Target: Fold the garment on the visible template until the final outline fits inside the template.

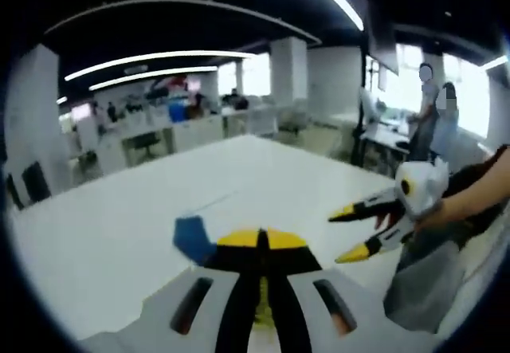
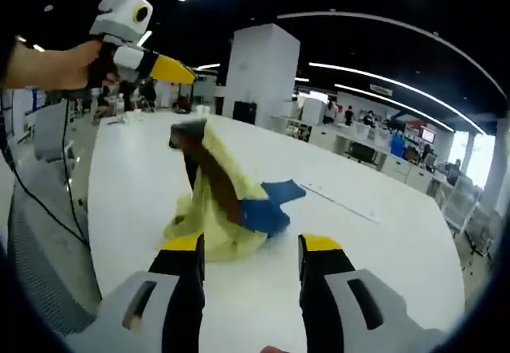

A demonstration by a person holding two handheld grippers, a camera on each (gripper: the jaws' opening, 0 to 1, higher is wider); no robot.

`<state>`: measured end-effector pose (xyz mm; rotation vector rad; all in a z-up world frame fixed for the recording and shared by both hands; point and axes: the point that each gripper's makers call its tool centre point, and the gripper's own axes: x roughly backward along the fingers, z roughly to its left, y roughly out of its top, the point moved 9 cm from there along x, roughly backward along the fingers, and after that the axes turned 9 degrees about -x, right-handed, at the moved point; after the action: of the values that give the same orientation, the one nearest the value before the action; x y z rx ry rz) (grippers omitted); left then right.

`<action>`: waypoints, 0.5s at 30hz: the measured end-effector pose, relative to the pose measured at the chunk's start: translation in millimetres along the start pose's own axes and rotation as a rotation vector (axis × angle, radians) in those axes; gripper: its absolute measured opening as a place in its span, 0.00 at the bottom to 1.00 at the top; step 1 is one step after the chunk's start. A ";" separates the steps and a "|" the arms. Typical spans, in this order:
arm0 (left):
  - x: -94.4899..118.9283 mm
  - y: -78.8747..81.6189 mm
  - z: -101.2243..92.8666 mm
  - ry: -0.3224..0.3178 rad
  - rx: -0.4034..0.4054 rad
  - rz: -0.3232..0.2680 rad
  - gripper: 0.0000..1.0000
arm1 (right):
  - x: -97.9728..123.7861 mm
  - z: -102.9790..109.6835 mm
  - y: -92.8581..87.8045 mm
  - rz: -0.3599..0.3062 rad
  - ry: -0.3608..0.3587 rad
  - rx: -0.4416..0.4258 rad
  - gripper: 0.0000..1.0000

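With the left tool (image 2: 171, 68) clamping the lifted garment (image 2: 215, 201) and the right tool (image 2: 251, 245) open and empty, the hanging cloth risked bunching on the tabletop (image 2: 143, 178).

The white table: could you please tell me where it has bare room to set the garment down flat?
The white table is bare right of the yellow garment, out to its far edge, and also between the garment and the right hand-held gripper. It is crowded where the garment hangs bunched from the left hand-held gripper.
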<state>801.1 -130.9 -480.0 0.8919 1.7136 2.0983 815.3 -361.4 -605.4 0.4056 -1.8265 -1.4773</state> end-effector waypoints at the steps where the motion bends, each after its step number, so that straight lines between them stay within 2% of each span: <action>1: 2.8 2.1 1.7 0.005 -0.011 0.004 0.00 | -4.2 0.3 0.4 -0.008 0.000 -0.010 0.47; 2: 3.9 1.8 3.0 0.016 -0.035 0.014 0.00 | -14.0 5.5 0.5 -0.046 0.015 -0.100 0.47; 3: 4.0 -2.9 4.8 0.031 -0.065 0.042 0.00 | -21.0 9.5 -2.3 -0.041 0.056 -0.095 0.47; 4: 4.9 -13.1 3.9 0.028 -0.081 0.098 0.00 | -28.6 9.9 -9.6 0.011 0.085 0.012 0.46; 5: 6.0 -19.4 1.8 0.032 -0.083 0.111 0.00 | -27.9 6.9 -14.0 0.061 0.051 0.066 0.45; 6: 8.1 -25.2 -0.4 0.041 -0.111 0.124 0.00 | -25.7 5.2 -15.5 0.064 0.020 0.069 0.43; 7: 9.5 -38.3 -3.6 0.020 -0.171 0.165 0.00 | -20.6 4.4 -15.1 0.019 0.006 0.024 0.42; 8: 9.8 -49.4 -6.7 0.006 -0.199 0.200 0.00 | -14.3 3.3 -15.0 -0.017 0.002 -0.030 0.42; 9: 9.2 -65.0 -12.2 -0.009 -0.235 0.219 0.00 | -6.8 2.1 -19.4 -0.004 0.017 -0.051 0.42; 11: 8.3 -85.3 -22.8 -0.056 -0.294 0.275 0.00 | 0.5 -0.5 -26.7 0.023 0.018 -0.017 0.43; 13: 5.7 -106.7 -36.6 -0.094 -0.401 0.321 0.00 | 6.9 -3.2 -34.1 0.038 0.018 -0.001 0.42; 14: 3.0 -120.1 -44.1 -0.118 -0.446 0.355 0.01 | 11.2 -5.1 -37.3 0.045 0.020 -0.017 0.42; 15: 0.3 -128.4 -48.2 -0.128 -0.464 0.371 0.07 | 14.0 -5.9 -38.7 0.042 0.016 -0.029 0.43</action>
<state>750.6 -135.9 -607.5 1.2225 0.9836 2.4574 802.2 -385.7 -636.5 0.3620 -1.7888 -1.4665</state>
